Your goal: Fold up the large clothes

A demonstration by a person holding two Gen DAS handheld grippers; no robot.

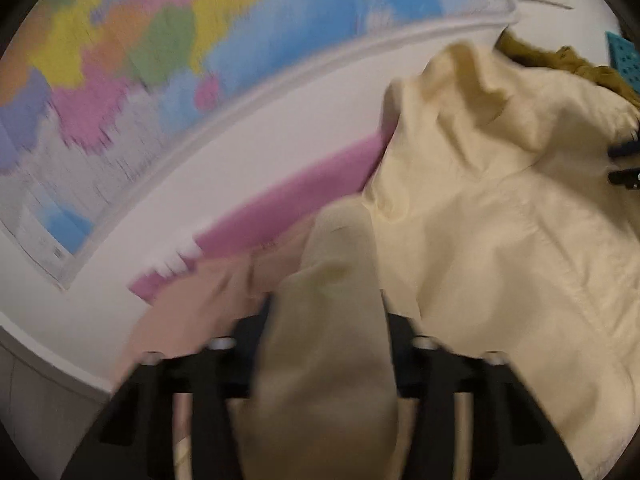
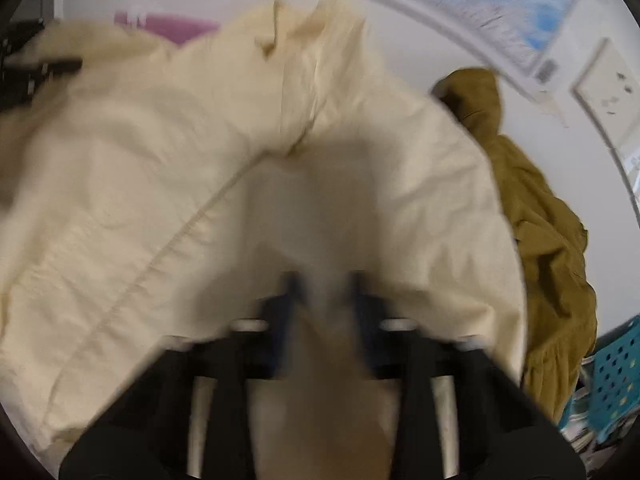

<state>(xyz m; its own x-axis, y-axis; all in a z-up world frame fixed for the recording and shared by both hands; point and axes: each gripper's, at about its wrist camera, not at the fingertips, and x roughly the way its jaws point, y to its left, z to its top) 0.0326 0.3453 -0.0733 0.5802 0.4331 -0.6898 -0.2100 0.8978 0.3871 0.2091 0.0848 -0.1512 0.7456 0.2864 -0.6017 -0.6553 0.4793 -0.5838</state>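
Note:
A large cream garment [image 1: 500, 220] lies crumpled on a white surface [image 1: 248, 136]. It fills most of the right wrist view [image 2: 140, 160]. My left gripper [image 1: 328, 308] is shut on a bunched fold of it; the cloth drapes over the fingers and hides the tips. In the right wrist view my right gripper [image 2: 326, 284] is shut on another fold, with cream cloth pinched between its blurred dark fingers [image 2: 294, 284]. Each gripper shows at the edge of the other's view: the right gripper [image 1: 624, 164] and the left gripper [image 2: 60, 44], both at the garment.
An olive-brown garment [image 2: 540, 220] lies heaped to the right of the cream one. A teal perforated basket [image 2: 612, 380] stands at the far right. A pink cloth [image 1: 280, 208] and a peach cloth [image 1: 192, 312] lie to the left. A coloured map [image 1: 160, 60] hangs on the wall behind.

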